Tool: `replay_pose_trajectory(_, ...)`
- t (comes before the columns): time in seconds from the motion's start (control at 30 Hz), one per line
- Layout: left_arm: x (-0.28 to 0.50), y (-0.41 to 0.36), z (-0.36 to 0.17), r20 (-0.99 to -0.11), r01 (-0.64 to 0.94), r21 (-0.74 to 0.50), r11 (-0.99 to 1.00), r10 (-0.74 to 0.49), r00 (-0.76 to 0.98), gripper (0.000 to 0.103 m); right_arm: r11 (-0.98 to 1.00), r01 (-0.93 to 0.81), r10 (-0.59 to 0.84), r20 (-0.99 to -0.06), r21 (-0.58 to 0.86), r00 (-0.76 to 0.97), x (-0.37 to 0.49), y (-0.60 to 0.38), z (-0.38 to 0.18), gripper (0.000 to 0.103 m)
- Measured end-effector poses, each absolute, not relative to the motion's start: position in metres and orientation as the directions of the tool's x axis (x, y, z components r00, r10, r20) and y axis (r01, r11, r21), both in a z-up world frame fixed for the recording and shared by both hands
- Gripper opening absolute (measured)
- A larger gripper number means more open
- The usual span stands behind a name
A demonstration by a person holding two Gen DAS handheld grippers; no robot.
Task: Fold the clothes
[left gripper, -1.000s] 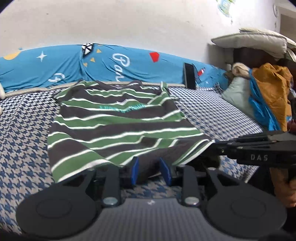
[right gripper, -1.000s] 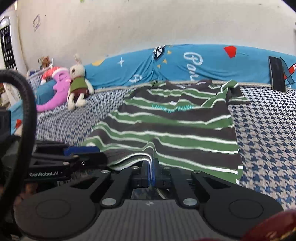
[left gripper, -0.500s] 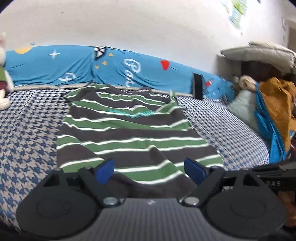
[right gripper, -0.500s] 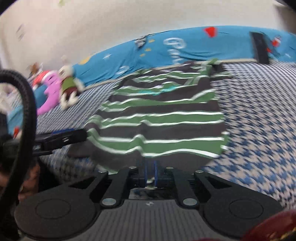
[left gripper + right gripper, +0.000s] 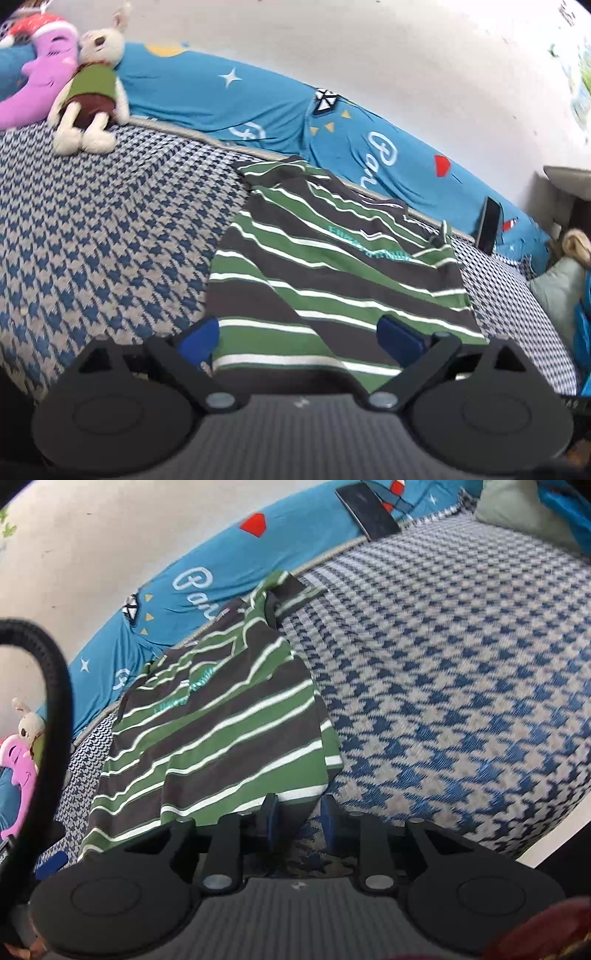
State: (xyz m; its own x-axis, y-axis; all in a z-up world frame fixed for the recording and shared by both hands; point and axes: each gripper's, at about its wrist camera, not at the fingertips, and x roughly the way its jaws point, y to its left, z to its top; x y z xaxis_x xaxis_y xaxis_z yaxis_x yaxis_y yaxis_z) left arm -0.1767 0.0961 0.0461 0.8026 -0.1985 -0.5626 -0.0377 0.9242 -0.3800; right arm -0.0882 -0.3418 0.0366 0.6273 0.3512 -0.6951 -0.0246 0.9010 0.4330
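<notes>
Left gripper [image 5: 299,341]: spread wide, holding nothing, hovering over the near hem of the striped shirt [image 5: 332,273]. Right gripper [image 5: 297,814]: parted, hem corner hanging between the fingers, unclamped. Shirt lies spread on the houndstooth bed cover [image 5: 461,672], already narrowed lengthwise, collar far. Risks: closing on one layer only peels the fold apart; uneven lift skews the hem. Far end: phone [image 5: 487,225] leaning on the blue pillow [image 5: 258,99], could topple if the cloth drags.
</notes>
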Motion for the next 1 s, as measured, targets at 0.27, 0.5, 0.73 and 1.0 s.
replay_pose_trajectory(0.27, -0.17, 0.106, 0.036, -0.592, -0.102, -0.396, 0.913, -0.169, 0.788, 0.097, 0.946, -0.016, 0.246, -0.685, 0.324, 0.686, -0.085, -0.323, 0.039, 0.007)
replay_pose_trajectory(0.5, -0.17, 0.107, 0.034, -0.6, -0.114, -0.378, 0.919, -0.149, 0.786, 0.099, 0.989, 0.067, 0.033, -0.627, 0.135, 0.778, -0.098, -0.321, 0.056, 0.005)
replay_pose_trajectory(0.73, -0.168, 0.104, 0.031, -0.61, -0.102, -0.387, 0.917, -0.171, 0.774, 0.099, 0.985, 0.171, -0.123, -0.595, 0.025, 0.794, -0.102, -0.325, 0.062, 0.005)
replay_pose_trajectory(1.0, -0.157, 0.105, 0.023, -0.621, -0.102, -0.442, 0.891, -0.222, 0.752, 0.1, 0.995, 0.004, 0.053, -0.584, 0.096, 0.81, -0.109, -0.314, 0.063, 0.006)
